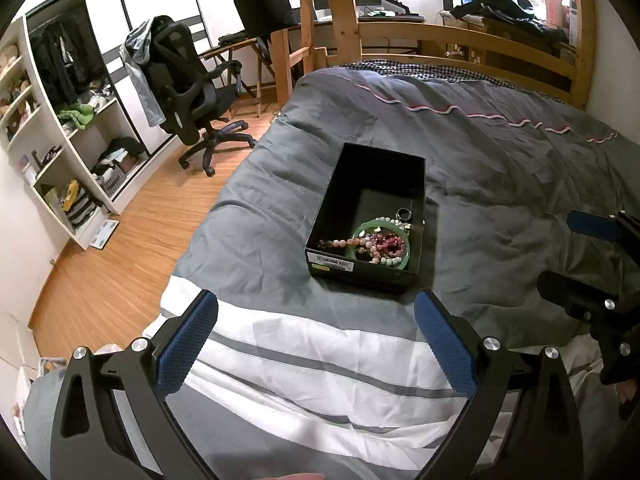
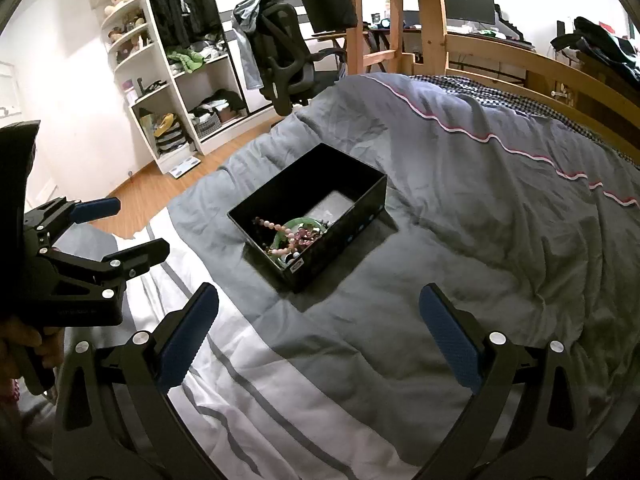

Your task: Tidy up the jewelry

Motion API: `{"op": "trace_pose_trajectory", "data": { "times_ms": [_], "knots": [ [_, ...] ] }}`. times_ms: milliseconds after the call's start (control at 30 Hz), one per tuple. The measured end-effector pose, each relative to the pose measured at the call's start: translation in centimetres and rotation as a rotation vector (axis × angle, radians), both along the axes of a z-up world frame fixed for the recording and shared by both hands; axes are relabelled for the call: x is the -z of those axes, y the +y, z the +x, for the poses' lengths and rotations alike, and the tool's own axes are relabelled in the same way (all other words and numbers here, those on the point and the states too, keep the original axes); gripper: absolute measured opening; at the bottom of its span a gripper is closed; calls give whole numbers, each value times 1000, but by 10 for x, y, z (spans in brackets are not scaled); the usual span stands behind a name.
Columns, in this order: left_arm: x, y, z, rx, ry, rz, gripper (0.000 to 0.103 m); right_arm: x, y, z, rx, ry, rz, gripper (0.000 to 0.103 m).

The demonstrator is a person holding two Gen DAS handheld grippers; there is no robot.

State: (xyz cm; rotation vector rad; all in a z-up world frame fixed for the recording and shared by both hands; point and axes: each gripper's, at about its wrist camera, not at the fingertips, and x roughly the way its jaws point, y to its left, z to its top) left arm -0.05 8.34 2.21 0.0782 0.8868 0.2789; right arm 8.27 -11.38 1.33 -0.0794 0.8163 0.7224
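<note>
A black open box (image 1: 332, 196) (image 2: 356, 210) rests on the grey duvet. At its near end lie a green bangle (image 1: 362, 229) (image 2: 298, 223), pink and red bead bracelets (image 1: 380, 240) (image 2: 276, 226) and a dark ring (image 1: 404, 213). My left gripper (image 1: 316, 340) hovers open over the white striped fold, short of the box, with nothing between its blue pads. My right gripper (image 2: 318, 336) is open too, empty, to the right of the left one and nearer than the box. Each gripper shows at the edge of the other's view.
The bed's grey duvet (image 1: 500, 176) fills most of both views, with a wooden bed frame (image 1: 460, 36) behind. A black office chair (image 1: 188, 92) stands on the wooden floor at the left, beside white shelves (image 1: 72, 152) full of clothes.
</note>
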Motion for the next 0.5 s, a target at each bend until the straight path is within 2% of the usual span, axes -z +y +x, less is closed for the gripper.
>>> {"op": "trace_pose_trajectory", "data": {
  "times_ms": [500],
  "knots": [
    [-2,-3,0,-12,-7,32,97,1,1,-1,-6,-2,-2,99]
  ]
}}
